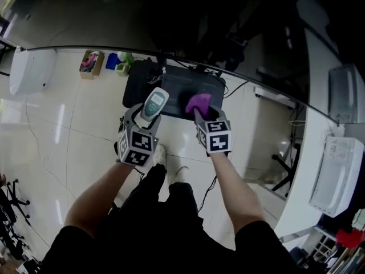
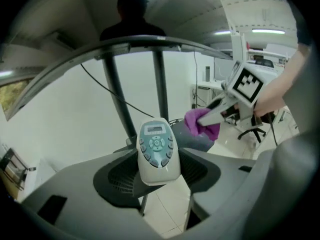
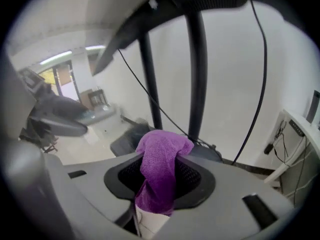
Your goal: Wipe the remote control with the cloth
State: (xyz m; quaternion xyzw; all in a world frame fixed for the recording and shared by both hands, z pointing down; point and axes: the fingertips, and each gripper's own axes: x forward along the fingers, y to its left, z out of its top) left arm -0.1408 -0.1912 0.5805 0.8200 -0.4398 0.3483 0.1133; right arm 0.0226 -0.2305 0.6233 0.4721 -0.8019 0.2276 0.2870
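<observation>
1. Fingers [image 2: 112,181] of the left gripper [image 1: 147,117] clench the white-and-teal push-button remote control [image 2: 157,151], upright.
2. Right gripper [image 1: 201,116] fingers grasp the crumpled purple cloth [image 3: 159,169], near the remote, not touching, both aloft.

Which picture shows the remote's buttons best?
The left gripper view: the remote control faces the camera, buttons and screen clear. The head view shows it small, from above. The right gripper view doesn't show it.
</observation>
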